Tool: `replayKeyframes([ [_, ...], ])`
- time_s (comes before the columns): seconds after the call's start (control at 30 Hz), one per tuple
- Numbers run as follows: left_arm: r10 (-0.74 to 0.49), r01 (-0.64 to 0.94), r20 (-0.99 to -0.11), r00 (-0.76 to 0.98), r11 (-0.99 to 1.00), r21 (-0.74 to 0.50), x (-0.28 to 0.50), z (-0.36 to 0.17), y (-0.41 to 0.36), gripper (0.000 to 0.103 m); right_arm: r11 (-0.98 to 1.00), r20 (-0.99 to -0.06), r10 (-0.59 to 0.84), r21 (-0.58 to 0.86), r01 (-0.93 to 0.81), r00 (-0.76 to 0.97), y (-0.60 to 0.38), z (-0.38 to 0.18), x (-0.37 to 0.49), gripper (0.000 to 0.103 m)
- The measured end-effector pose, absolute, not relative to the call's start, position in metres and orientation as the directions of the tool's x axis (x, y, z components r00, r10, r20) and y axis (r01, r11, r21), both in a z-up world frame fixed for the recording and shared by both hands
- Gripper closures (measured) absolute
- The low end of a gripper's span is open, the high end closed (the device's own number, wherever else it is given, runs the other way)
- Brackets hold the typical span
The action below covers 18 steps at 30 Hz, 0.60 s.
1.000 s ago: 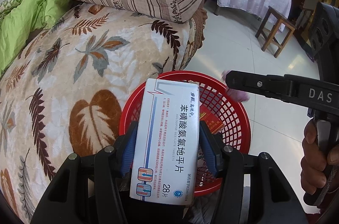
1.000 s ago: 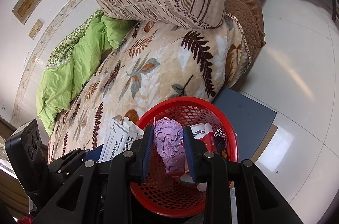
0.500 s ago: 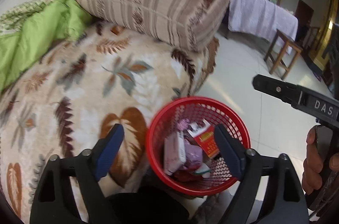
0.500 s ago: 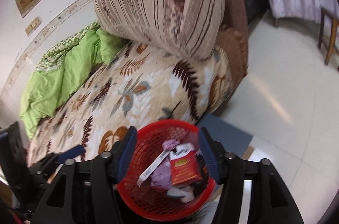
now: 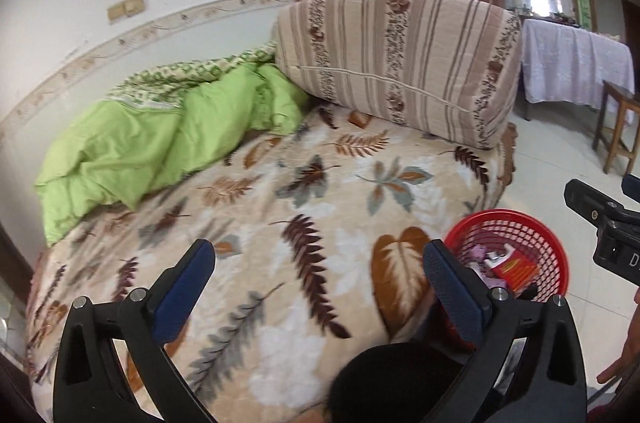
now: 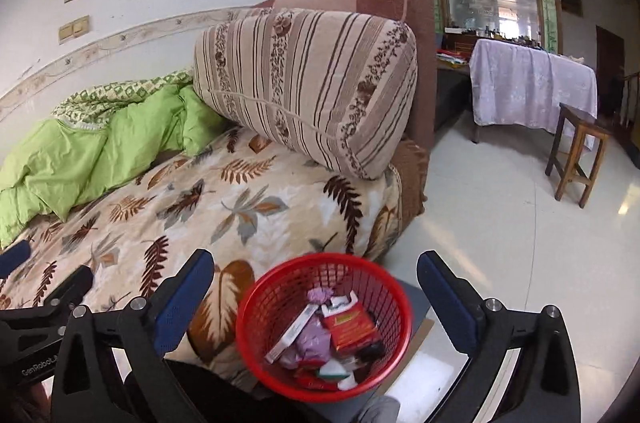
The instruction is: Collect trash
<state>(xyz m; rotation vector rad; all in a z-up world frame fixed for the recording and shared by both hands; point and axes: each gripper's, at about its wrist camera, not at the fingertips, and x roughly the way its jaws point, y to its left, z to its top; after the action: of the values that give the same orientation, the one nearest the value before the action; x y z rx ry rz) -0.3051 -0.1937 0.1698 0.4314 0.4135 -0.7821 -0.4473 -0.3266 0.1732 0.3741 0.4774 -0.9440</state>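
The left gripper (image 5: pixel 318 273) and the right gripper (image 6: pixel 314 281) are each seen with jaws spread wide and opening, nothing being held between the blue pads of either; the leaf-patterned blanket (image 5: pixel 280 207) is framed by the left pair, the red mesh basket (image 6: pixel 324 323) by the right. The collected trash is found inside that basket, which is set on the floor just beside the edge of the couch: a red carton (image 6: pixel 350 325), a white flat box (image 6: pixel 292 333) leaning on edge, and crumpled purple paper (image 6: pixel 310 339) are piled together there. No further litter can be made out on the blanket, the green quilt (image 6: pixel 80 159) or the striped cushion (image 6: pixel 308 87). The step in hand is judged to be a withdrawal from the basket and a search for anything left; it would be done well if the jaws were kept apart, the basket rim were cleared without being knocked, and the folds of the quilt and the gap under the cushion were checked, since small scraps could be hidden there.
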Motion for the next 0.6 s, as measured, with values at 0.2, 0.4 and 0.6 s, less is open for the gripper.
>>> replayKeyframes([
  [0.2, -0.571, 0.730, -0.510, 0.643, 0.659, 0.182, -0.304, 0.175, -0.167, 0.000, 0.535, -0.559, -0.680, 0.062, 0.842, 0.474, -0.310, 0.166, -0.439, 0.001],
  [0.4, -0.550, 0.718, -0.534, 0.642, 0.675, 0.168, -0.298, 0.169, -0.164, 0.000, 0.548, -0.548, -0.693, 0.020, 0.836, 0.467, -0.299, 0.168, -0.433, 0.001],
  [0.6, -0.546, 0.719, -0.549, 0.633, 0.678, 0.154, -0.296, 0.165, -0.163, 0.000, 0.544, -0.556, -0.697, 0.002, 0.839, 0.453, -0.297, 0.166, -0.430, 0.001],
])
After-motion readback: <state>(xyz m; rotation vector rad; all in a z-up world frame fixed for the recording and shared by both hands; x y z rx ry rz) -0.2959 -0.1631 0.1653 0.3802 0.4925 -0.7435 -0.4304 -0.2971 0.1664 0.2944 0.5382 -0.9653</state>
